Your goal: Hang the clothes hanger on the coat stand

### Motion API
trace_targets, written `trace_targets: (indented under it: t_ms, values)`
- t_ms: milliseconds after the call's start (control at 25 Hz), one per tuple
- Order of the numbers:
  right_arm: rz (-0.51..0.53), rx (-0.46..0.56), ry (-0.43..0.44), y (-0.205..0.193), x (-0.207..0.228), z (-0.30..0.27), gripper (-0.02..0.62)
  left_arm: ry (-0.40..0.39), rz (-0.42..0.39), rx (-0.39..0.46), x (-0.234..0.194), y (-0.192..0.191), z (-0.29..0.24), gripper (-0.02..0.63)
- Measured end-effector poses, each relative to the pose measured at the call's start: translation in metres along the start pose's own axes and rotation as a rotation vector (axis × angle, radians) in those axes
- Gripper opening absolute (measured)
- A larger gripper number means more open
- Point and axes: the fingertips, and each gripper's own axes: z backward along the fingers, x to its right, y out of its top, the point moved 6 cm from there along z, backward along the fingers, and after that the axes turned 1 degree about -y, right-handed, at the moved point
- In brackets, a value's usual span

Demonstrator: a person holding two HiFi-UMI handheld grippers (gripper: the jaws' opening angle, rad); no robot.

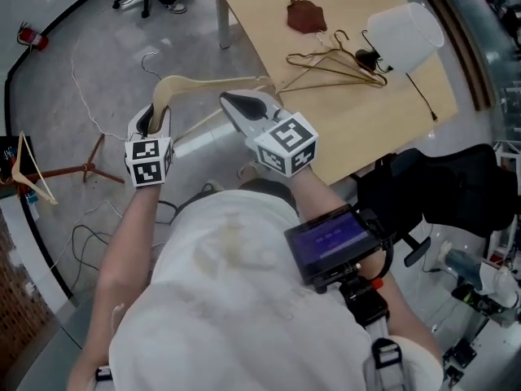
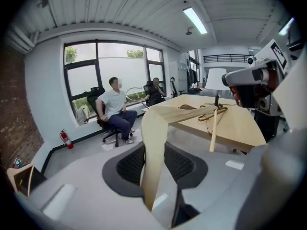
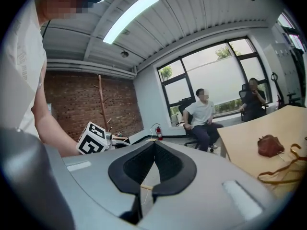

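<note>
A pale wooden hanger (image 1: 203,84) is held in the air between my two grippers, over the floor beside the table. My left gripper (image 1: 155,120) is shut on one flat arm of the wooden hanger (image 2: 154,143), which rises between its black pads. My right gripper (image 1: 234,101) has its jaws together, and the hanger's thin crossbar (image 3: 144,187) crosses the gap near their base. The coat stand (image 1: 85,169) stands on the floor at the far left with another hanger (image 1: 26,168) on it. Its pole (image 3: 101,104) shows against the brick wall.
The wooden table (image 1: 358,129) on the right carries several wire hangers (image 1: 338,65), a brown pouch (image 1: 307,15) and a white lamp (image 1: 404,35). Cables (image 1: 81,80) trail on the floor near the stand. Two people sit on chairs (image 3: 201,119) by the window. A fire extinguisher (image 1: 28,37) is by the wall.
</note>
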Motion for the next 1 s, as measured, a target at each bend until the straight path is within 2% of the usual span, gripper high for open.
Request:
trace_targets:
  t_ms: [160, 320, 520, 800, 1000]
  values:
    - [0.036, -0.024, 0.127, -0.003, -0.034, -0.04, 0.014, 0.132, 0.051, -0.009, -0.041, -0.035, 0.042, 0.129]
    - [0.069, -0.061, 0.218, -0.003, -0.065, -0.075, 0.015, 0.208, 0.08, -0.028, -0.07, -0.06, 0.075, 0.129]
    - [0.114, -0.099, 0.383, 0.003, -0.135, -0.147, 0.014, 0.347, 0.172, -0.053, -0.134, -0.105, 0.138, 0.129]
    - [0.123, -0.133, 0.561, 0.003, -0.154, -0.184, 0.014, 0.481, 0.312, -0.118, -0.132, -0.145, 0.163, 0.13]
    - [0.131, -0.164, 0.682, 0.0, -0.164, -0.226, 0.014, 0.579, 0.382, -0.151, -0.142, -0.161, 0.167, 0.13]
